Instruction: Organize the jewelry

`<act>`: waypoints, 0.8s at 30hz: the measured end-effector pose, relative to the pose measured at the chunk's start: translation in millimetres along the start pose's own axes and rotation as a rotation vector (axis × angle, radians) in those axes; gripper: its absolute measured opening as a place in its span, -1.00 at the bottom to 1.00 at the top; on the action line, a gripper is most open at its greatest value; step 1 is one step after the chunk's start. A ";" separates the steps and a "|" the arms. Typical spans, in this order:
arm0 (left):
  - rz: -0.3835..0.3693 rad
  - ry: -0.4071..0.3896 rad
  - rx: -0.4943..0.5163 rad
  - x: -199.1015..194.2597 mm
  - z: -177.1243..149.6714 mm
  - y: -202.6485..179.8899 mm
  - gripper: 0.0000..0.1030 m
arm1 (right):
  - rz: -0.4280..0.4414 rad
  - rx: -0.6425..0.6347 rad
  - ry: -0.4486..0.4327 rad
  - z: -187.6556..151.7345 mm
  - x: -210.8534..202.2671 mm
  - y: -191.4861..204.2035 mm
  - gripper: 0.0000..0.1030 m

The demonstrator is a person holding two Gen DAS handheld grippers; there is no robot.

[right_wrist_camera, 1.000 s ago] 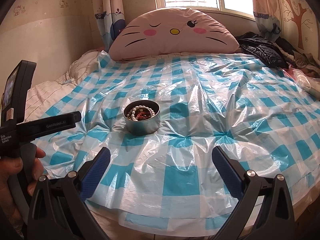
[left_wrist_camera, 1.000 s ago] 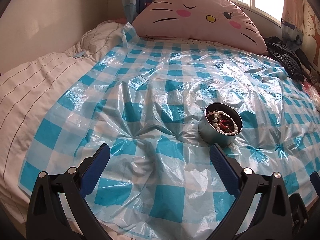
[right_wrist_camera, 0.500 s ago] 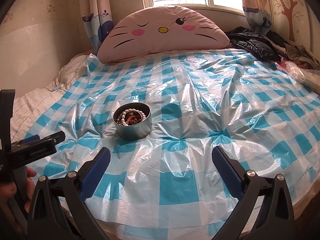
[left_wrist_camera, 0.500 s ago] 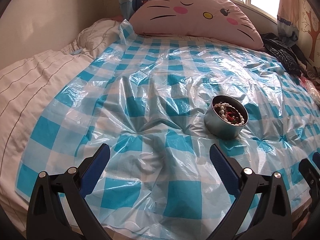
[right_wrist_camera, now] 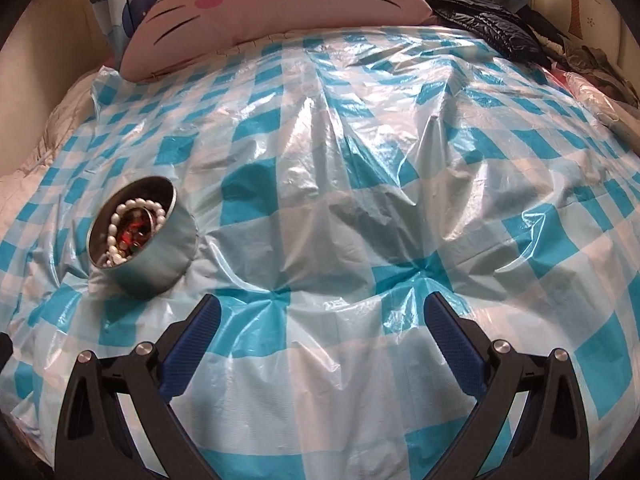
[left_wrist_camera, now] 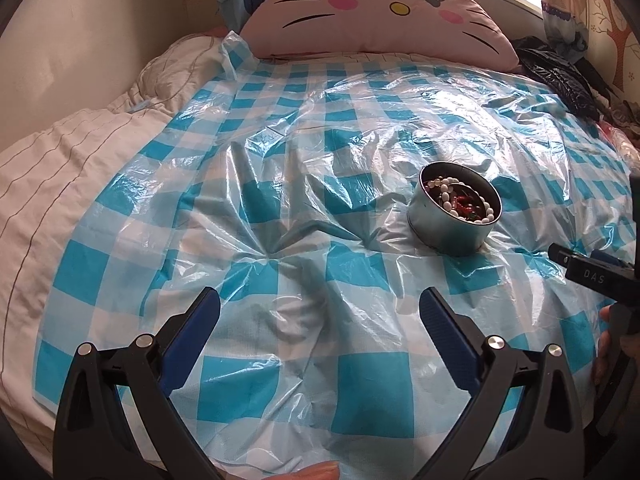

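Observation:
A round metal tin [left_wrist_camera: 454, 224] stands on the blue-and-white checked plastic sheet [left_wrist_camera: 300, 184] that covers the bed. In it lie a white bead string [left_wrist_camera: 476, 204] and small red pieces. The tin also shows in the right wrist view [right_wrist_camera: 150, 256], at the left, with the beads [right_wrist_camera: 136, 212] inside. My left gripper [left_wrist_camera: 320, 308] is open and empty, short of the tin and to its left. My right gripper [right_wrist_camera: 320, 312] is open and empty, to the right of the tin. Part of the right gripper's body [left_wrist_camera: 600, 276] shows at the right edge of the left wrist view.
A large pink cat-face pillow [left_wrist_camera: 380, 12] leans at the head of the bed. A black jacket [right_wrist_camera: 492, 28] and other clothes lie at the far right. A striped white quilt [left_wrist_camera: 52, 168] lies left of the sheet. A wall runs along the left.
Both grippers have moved forward and lower over the bed. The tin now looks nearer in both views. The right gripper has swung right, so the tin sits at its left.

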State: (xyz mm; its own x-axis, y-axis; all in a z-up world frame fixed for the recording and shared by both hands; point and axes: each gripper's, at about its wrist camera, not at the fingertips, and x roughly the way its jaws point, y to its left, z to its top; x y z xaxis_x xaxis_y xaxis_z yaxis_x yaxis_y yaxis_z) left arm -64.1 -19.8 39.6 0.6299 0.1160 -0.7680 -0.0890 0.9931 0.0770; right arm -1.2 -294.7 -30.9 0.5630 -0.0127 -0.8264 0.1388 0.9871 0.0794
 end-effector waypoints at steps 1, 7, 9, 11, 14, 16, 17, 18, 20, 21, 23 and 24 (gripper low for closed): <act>-0.006 0.000 -0.007 1.7 0.8 1.1 0.87 | 0.009 0.020 0.031 -1.5 6.2 -4.1 0.90; -0.001 0.013 -0.031 11.5 1.7 2.9 0.87 | -0.045 -0.025 0.100 -7.0 25.9 0.7 0.91; -0.001 0.013 -0.045 12.7 1.7 4.0 0.86 | -0.051 -0.030 0.096 -7.9 26.4 0.9 0.91; -0.012 0.014 -0.048 15.6 3.4 3.1 0.86 | -0.042 -0.023 0.096 -7.0 27.1 -0.3 0.91; -0.006 0.018 -0.026 18.7 4.7 -1.2 0.86 | -0.044 -0.024 0.098 -6.0 27.8 0.3 0.91; -0.008 0.019 -0.033 18.8 4.6 -0.1 0.86 | -0.044 -0.022 0.099 -6.0 27.5 -0.1 0.91; -0.013 0.022 -0.038 19.7 4.9 0.5 0.86 | -0.044 -0.023 0.099 -5.7 27.9 0.6 0.91; -0.013 0.023 -0.041 20.2 4.8 0.5 0.86 | -0.046 -0.023 0.099 -6.3 27.3 -0.3 0.91; -0.012 0.025 -0.036 21.6 4.9 -1.0 0.86 | -0.044 -0.021 0.100 -4.2 29.1 1.8 0.91; -0.015 0.026 -0.032 22.1 4.7 -2.1 0.86 | -0.044 -0.020 0.101 -3.4 29.4 1.6 0.91; -0.025 0.034 -0.027 24.2 4.3 -3.6 0.86 | -0.045 -0.021 0.101 -3.4 29.3 2.3 0.91; -0.032 0.040 -0.028 25.9 4.3 -4.1 0.86 | -0.045 -0.021 0.101 -3.7 29.3 2.2 0.91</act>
State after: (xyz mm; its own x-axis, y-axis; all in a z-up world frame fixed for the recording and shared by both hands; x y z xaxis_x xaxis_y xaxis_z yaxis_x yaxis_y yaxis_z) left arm -44.1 -20.8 22.1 0.6011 0.0823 -0.7949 -0.0908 0.9953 0.0344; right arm 12.6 -292.2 -57.0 0.4714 -0.0415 -0.8809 0.1445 0.9890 0.0307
